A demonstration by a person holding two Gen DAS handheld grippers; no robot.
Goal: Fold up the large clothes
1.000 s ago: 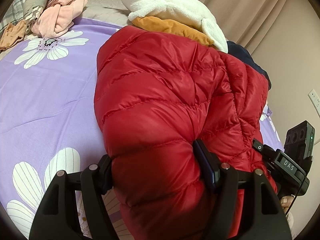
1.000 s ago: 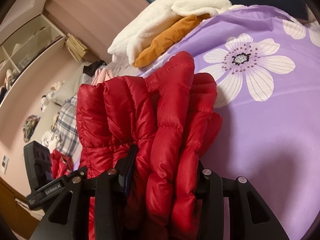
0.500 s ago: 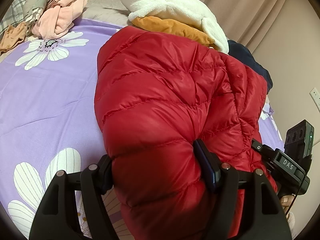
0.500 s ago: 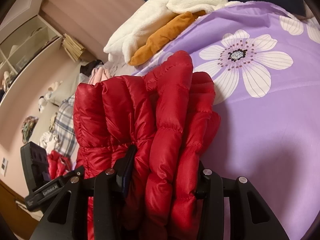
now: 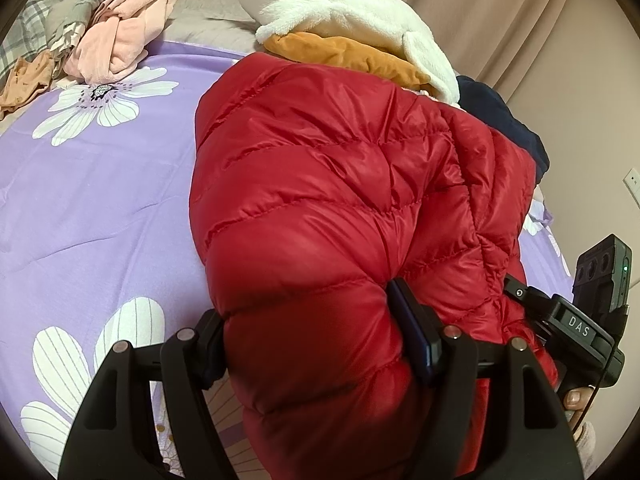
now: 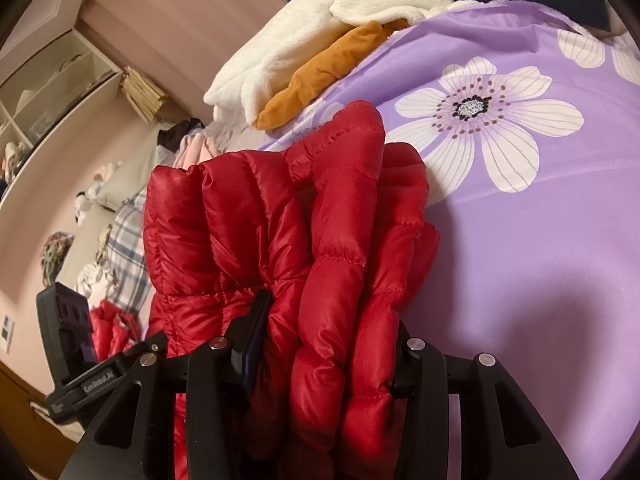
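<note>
A red quilted down jacket [image 5: 340,184] lies bunched and folded over on the purple flowered bedspread [image 5: 92,208]. My left gripper [image 5: 316,344] is shut on a thick roll of the red jacket at its near end. My right gripper [image 6: 328,356] is shut on several stacked layers of the same red jacket [image 6: 288,232] and holds them up off the bedspread [image 6: 540,260]. The right gripper's body shows at the right edge of the left wrist view [image 5: 576,320]. The left gripper's body shows at the lower left of the right wrist view [image 6: 76,344].
A pile of white fleece [image 5: 344,4], an orange garment [image 5: 348,54] and a navy garment [image 5: 504,120] lies just beyond the jacket. Pink clothes [image 5: 120,36] and plaid fabric [image 5: 28,36] lie at the far left. Curtains and a wall with shelves [image 6: 52,92] stand behind the bed.
Both grippers keep their hold on the jacket. The right wrist view has shifted slightly, with the flower and the far pile sliding left and down. The left view barely changes.
</note>
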